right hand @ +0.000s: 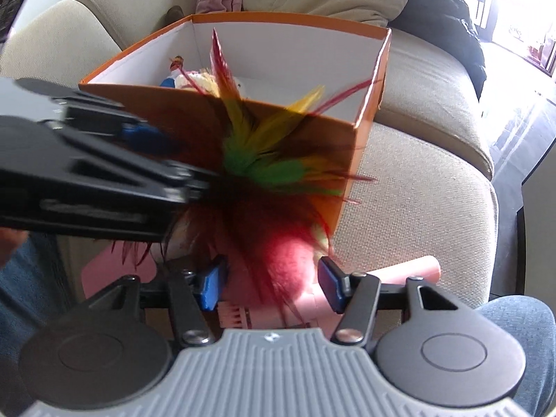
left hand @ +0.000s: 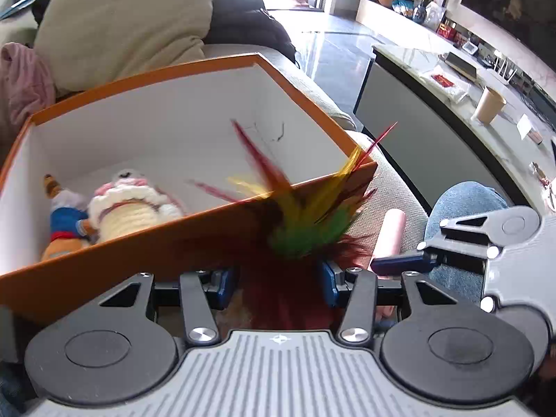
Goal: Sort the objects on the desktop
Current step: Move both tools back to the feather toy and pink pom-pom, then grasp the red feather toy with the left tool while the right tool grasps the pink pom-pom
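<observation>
An orange box (left hand: pixel 194 232) with white inner walls stands on a sofa; it also shows in the right wrist view (right hand: pixel 173 114). Inside lie a knitted cream and pink doll (left hand: pixel 132 205) and a small blue and orange figure (left hand: pixel 62 222). A feather toy (left hand: pixel 305 229) with red, yellow and green plumes is just in front of the box's near wall. My left gripper (left hand: pixel 276 286) is open with the feather base between its jaws. My right gripper (right hand: pixel 272 286) is open around the toy's red fluff (right hand: pixel 278 264), above a pink object (right hand: pixel 250 312). The left gripper's arm (right hand: pixel 87 177) crosses the right wrist view.
Beige cushions (left hand: pixel 125 24), a pink cloth (left hand: pixel 24 80) and a dark jacket (left hand: pixel 243 14) lie behind the box. A pink cylinder (left hand: pixel 391 234) lies on the seat beside a knee in jeans (left hand: pixel 462 205). A marble table (left hand: pixel 451 80) with a paper cup (left hand: pixel 488 104) stands to the right.
</observation>
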The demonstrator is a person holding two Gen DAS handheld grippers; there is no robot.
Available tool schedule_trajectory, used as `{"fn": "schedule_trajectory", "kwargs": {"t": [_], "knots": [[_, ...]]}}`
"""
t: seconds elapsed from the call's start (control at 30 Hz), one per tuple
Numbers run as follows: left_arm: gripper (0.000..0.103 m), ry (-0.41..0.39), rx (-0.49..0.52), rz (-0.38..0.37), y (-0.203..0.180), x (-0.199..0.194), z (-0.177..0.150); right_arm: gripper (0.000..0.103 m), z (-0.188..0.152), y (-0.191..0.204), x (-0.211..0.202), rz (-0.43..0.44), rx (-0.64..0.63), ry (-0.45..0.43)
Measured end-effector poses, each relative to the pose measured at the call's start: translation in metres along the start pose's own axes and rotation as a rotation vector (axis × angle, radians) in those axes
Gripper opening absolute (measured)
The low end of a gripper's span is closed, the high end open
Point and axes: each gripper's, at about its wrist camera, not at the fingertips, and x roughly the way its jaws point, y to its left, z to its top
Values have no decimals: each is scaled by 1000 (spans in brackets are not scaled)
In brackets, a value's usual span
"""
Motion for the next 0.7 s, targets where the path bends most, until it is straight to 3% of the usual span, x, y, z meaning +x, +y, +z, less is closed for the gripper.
{"fn": "schedule_trajectory", "kwargs": {"t": [0.1, 0.23, 0.33, 0.57, 0.7], "knots": [[40, 15, -9, -44, -3, 11, 4, 60, -1, 1, 6, 13, -8, 7], [19, 4, -23, -38, -3, 17, 2, 59, -1, 2, 12, 3, -20, 13], [10, -19, -37, -17, -1, 13, -1, 60, 0, 4, 13, 3, -25, 13], [6, -62, -126, 7, 21, -18, -15, 64, 1, 14, 22, -33, -86, 20], [6, -92, -165, 26, 30, -34, -20, 52, -1, 21, 27, -47, -124, 28]]}}
